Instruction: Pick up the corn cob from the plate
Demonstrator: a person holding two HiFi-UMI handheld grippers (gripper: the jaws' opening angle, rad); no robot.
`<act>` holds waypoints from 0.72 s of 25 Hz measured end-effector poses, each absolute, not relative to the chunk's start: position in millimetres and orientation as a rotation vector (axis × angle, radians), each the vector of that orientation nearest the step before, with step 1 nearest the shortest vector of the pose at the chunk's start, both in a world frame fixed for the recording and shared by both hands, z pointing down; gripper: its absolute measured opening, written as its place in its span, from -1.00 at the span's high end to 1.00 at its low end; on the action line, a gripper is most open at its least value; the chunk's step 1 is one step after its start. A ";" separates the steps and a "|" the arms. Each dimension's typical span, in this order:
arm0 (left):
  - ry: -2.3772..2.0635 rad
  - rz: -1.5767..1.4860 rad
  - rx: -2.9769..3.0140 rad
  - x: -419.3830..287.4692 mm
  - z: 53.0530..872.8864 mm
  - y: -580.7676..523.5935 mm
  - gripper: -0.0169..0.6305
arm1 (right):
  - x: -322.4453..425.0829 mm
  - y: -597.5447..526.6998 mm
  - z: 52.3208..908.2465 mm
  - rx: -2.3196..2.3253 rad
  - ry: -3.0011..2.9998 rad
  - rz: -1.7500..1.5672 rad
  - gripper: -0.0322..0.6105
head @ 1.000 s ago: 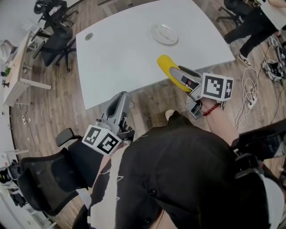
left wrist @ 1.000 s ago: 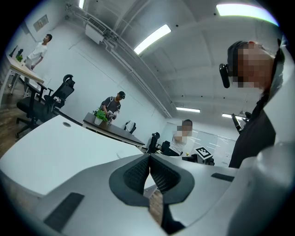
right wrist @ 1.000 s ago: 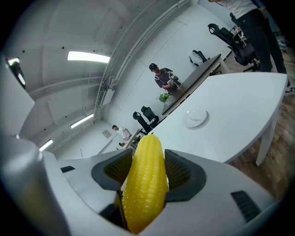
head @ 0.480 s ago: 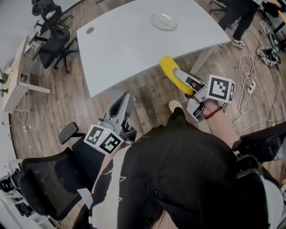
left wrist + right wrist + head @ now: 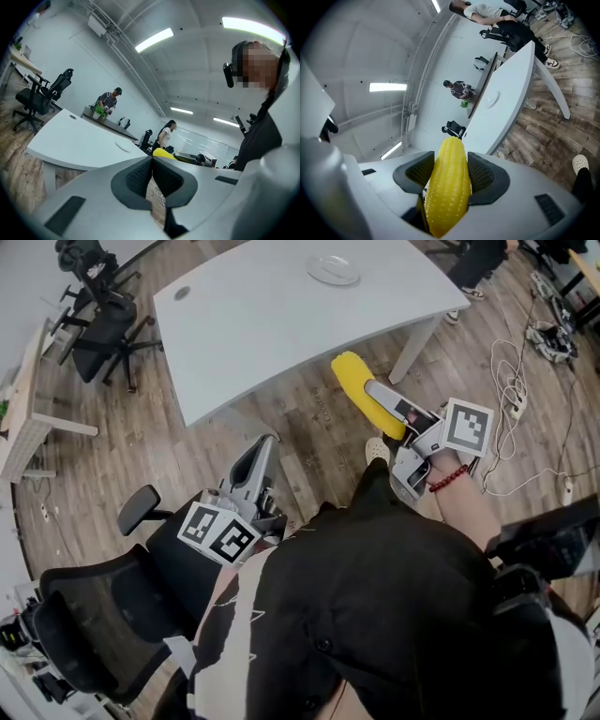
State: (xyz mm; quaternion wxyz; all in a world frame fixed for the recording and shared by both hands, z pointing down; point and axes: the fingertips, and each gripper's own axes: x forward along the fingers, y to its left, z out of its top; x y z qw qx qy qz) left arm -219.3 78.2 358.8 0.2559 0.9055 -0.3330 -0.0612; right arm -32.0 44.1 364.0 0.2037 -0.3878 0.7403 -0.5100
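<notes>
Right gripper view: the yellow corn cob [image 5: 449, 187] is clamped between the dark pads of the right gripper [image 5: 450, 172]. Its long axis runs along the jaws, and its rounded tip juts past them. In the head view the cob hangs over the wooden floor [image 5: 309, 418], well apart from the white plate [image 5: 333, 270] on the far side of the table [image 5: 253, 324]. The left gripper [image 5: 255, 463], lower and nearer the person, has its jaws pressed together on nothing. The pick looks done.
</notes>
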 end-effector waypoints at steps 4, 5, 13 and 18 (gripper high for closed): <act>-0.897 -0.173 2.461 -225.5 355.1 82.8 0.91 | -33.5 49.5 350.9 -1.024 2.004 -1.386 0.18; -0.894 -0.172 2.460 -226.9 352.8 79.8 0.91 | -34.4 47.6 346.6 -1.010 1.990 -1.381 0.18; -0.878 -0.191 2.492 -214.5 353.0 110.8 0.91 | -24.5 83.2 342.5 -1.013 2.031 -1.316 0.18; -0.875 -0.190 2.495 -208.6 358.6 131.0 0.91 | -18.9 101.0 346.3 -1.016 2.037 -1.310 0.18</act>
